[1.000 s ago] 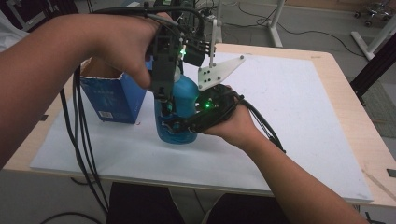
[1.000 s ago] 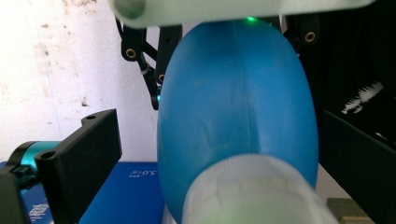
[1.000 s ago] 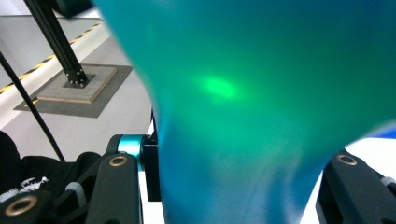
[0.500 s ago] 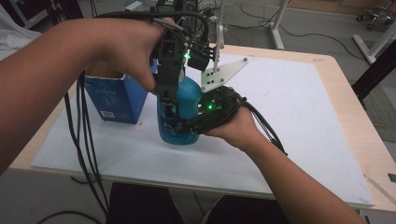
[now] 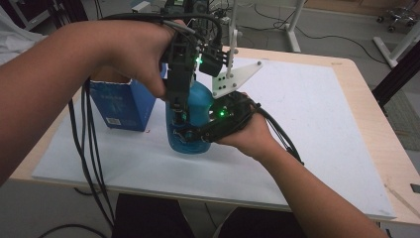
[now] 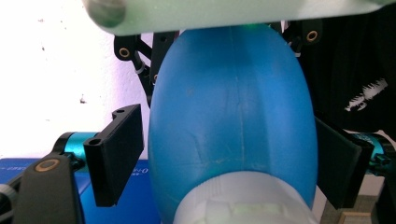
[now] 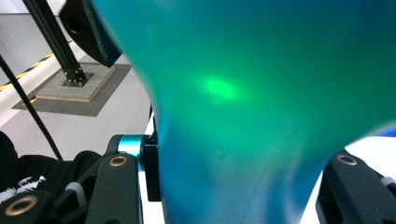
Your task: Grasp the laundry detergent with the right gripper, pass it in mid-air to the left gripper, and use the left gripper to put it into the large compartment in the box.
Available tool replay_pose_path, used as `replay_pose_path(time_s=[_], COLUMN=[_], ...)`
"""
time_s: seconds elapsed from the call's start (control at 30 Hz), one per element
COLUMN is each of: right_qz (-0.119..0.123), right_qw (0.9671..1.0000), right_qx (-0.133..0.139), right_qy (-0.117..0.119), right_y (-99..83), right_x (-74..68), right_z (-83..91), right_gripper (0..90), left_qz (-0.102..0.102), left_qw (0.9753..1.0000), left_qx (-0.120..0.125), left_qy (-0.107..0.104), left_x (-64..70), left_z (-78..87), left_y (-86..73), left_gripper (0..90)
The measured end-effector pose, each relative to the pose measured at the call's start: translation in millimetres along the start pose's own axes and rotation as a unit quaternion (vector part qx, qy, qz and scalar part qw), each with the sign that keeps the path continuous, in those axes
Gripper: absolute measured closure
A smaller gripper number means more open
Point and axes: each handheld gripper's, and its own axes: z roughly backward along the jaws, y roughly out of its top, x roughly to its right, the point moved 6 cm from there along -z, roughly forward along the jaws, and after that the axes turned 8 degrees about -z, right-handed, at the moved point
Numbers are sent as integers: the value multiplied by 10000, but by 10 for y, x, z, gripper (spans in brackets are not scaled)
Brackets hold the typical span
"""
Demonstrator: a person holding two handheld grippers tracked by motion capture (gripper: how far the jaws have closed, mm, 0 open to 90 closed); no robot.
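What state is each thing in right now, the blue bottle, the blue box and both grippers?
Blue bottle: upright on the white mat, white cap on.
Blue box: standing beside the bottle, top open.
Left gripper: above the bottle, its jaws either side of the body; contact unclear.
Right gripper: low at the bottle's side, its jaws around the body; grip unclear.
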Motion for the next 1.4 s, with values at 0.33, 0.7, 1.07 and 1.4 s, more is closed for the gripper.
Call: replay_pose_path(time_s=[0.33,0.7,1.07,1.4], right_qz=[27,9,-49,88], right_qw=[10000,10000,10000,10000], right_qx=[9,18,40,-11], right_qy=[5,19,22,-8], right_y=[4,2,-9,-13], right_x=[-9,3,31,18], right_z=[-5,1,6,11], right_gripper=[462,462,460,428], left_qz=[-3,80,82,20], left_qw=[10000,9999,9999,10000], left_qx=[-17,-38,-45,-76], left_qy=[-25,-57,-58,-31], left_x=[12,-6,-30,-15], left_z=[-1,0,-11,-4], left_y=[25,19,27,52], left_gripper=[264,348,383,386])
